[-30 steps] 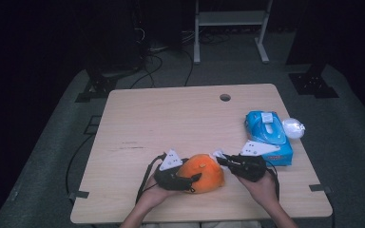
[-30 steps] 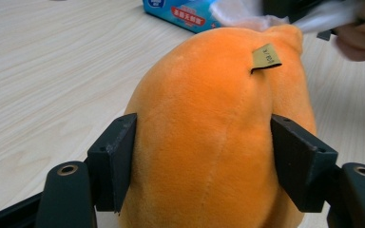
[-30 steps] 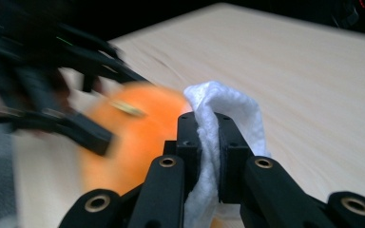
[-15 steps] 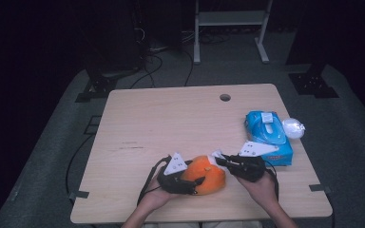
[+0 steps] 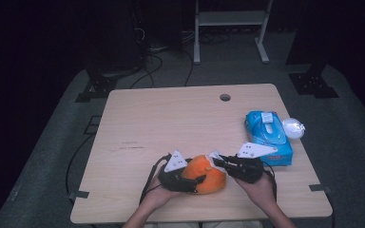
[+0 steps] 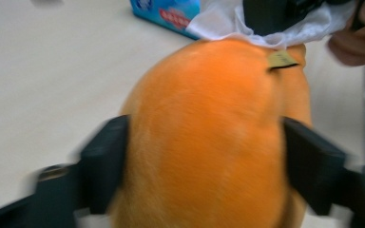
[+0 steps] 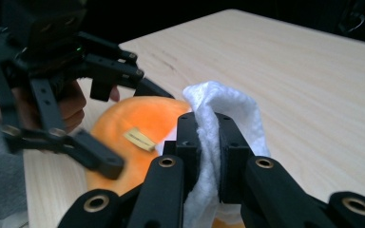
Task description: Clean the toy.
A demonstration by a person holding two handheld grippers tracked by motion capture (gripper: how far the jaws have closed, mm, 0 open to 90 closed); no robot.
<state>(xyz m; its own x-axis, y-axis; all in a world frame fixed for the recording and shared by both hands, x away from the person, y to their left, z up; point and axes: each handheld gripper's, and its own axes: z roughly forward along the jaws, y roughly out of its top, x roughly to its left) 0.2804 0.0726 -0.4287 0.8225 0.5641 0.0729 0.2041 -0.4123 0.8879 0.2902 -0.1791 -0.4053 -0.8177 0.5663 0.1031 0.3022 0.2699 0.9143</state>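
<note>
Orange plush (image 6: 209, 137) squeezed in left gripper (image 5: 183, 178) jaws, right gripper (image 7: 209, 142) jaws pinching white cloth (image 7: 228, 109)

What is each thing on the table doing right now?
Orange plush toy: lying on the table, squeezed between the jaws of the left hand-held gripper.
White tissue: pinched in the right hand-held gripper, touching the toy.
Blue tissue pack: lying flat, untouched.
White ball: resting beside the pack.

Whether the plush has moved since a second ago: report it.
No. The plush lies at the same spot on the table, as far left of the blue pack as before.
</note>
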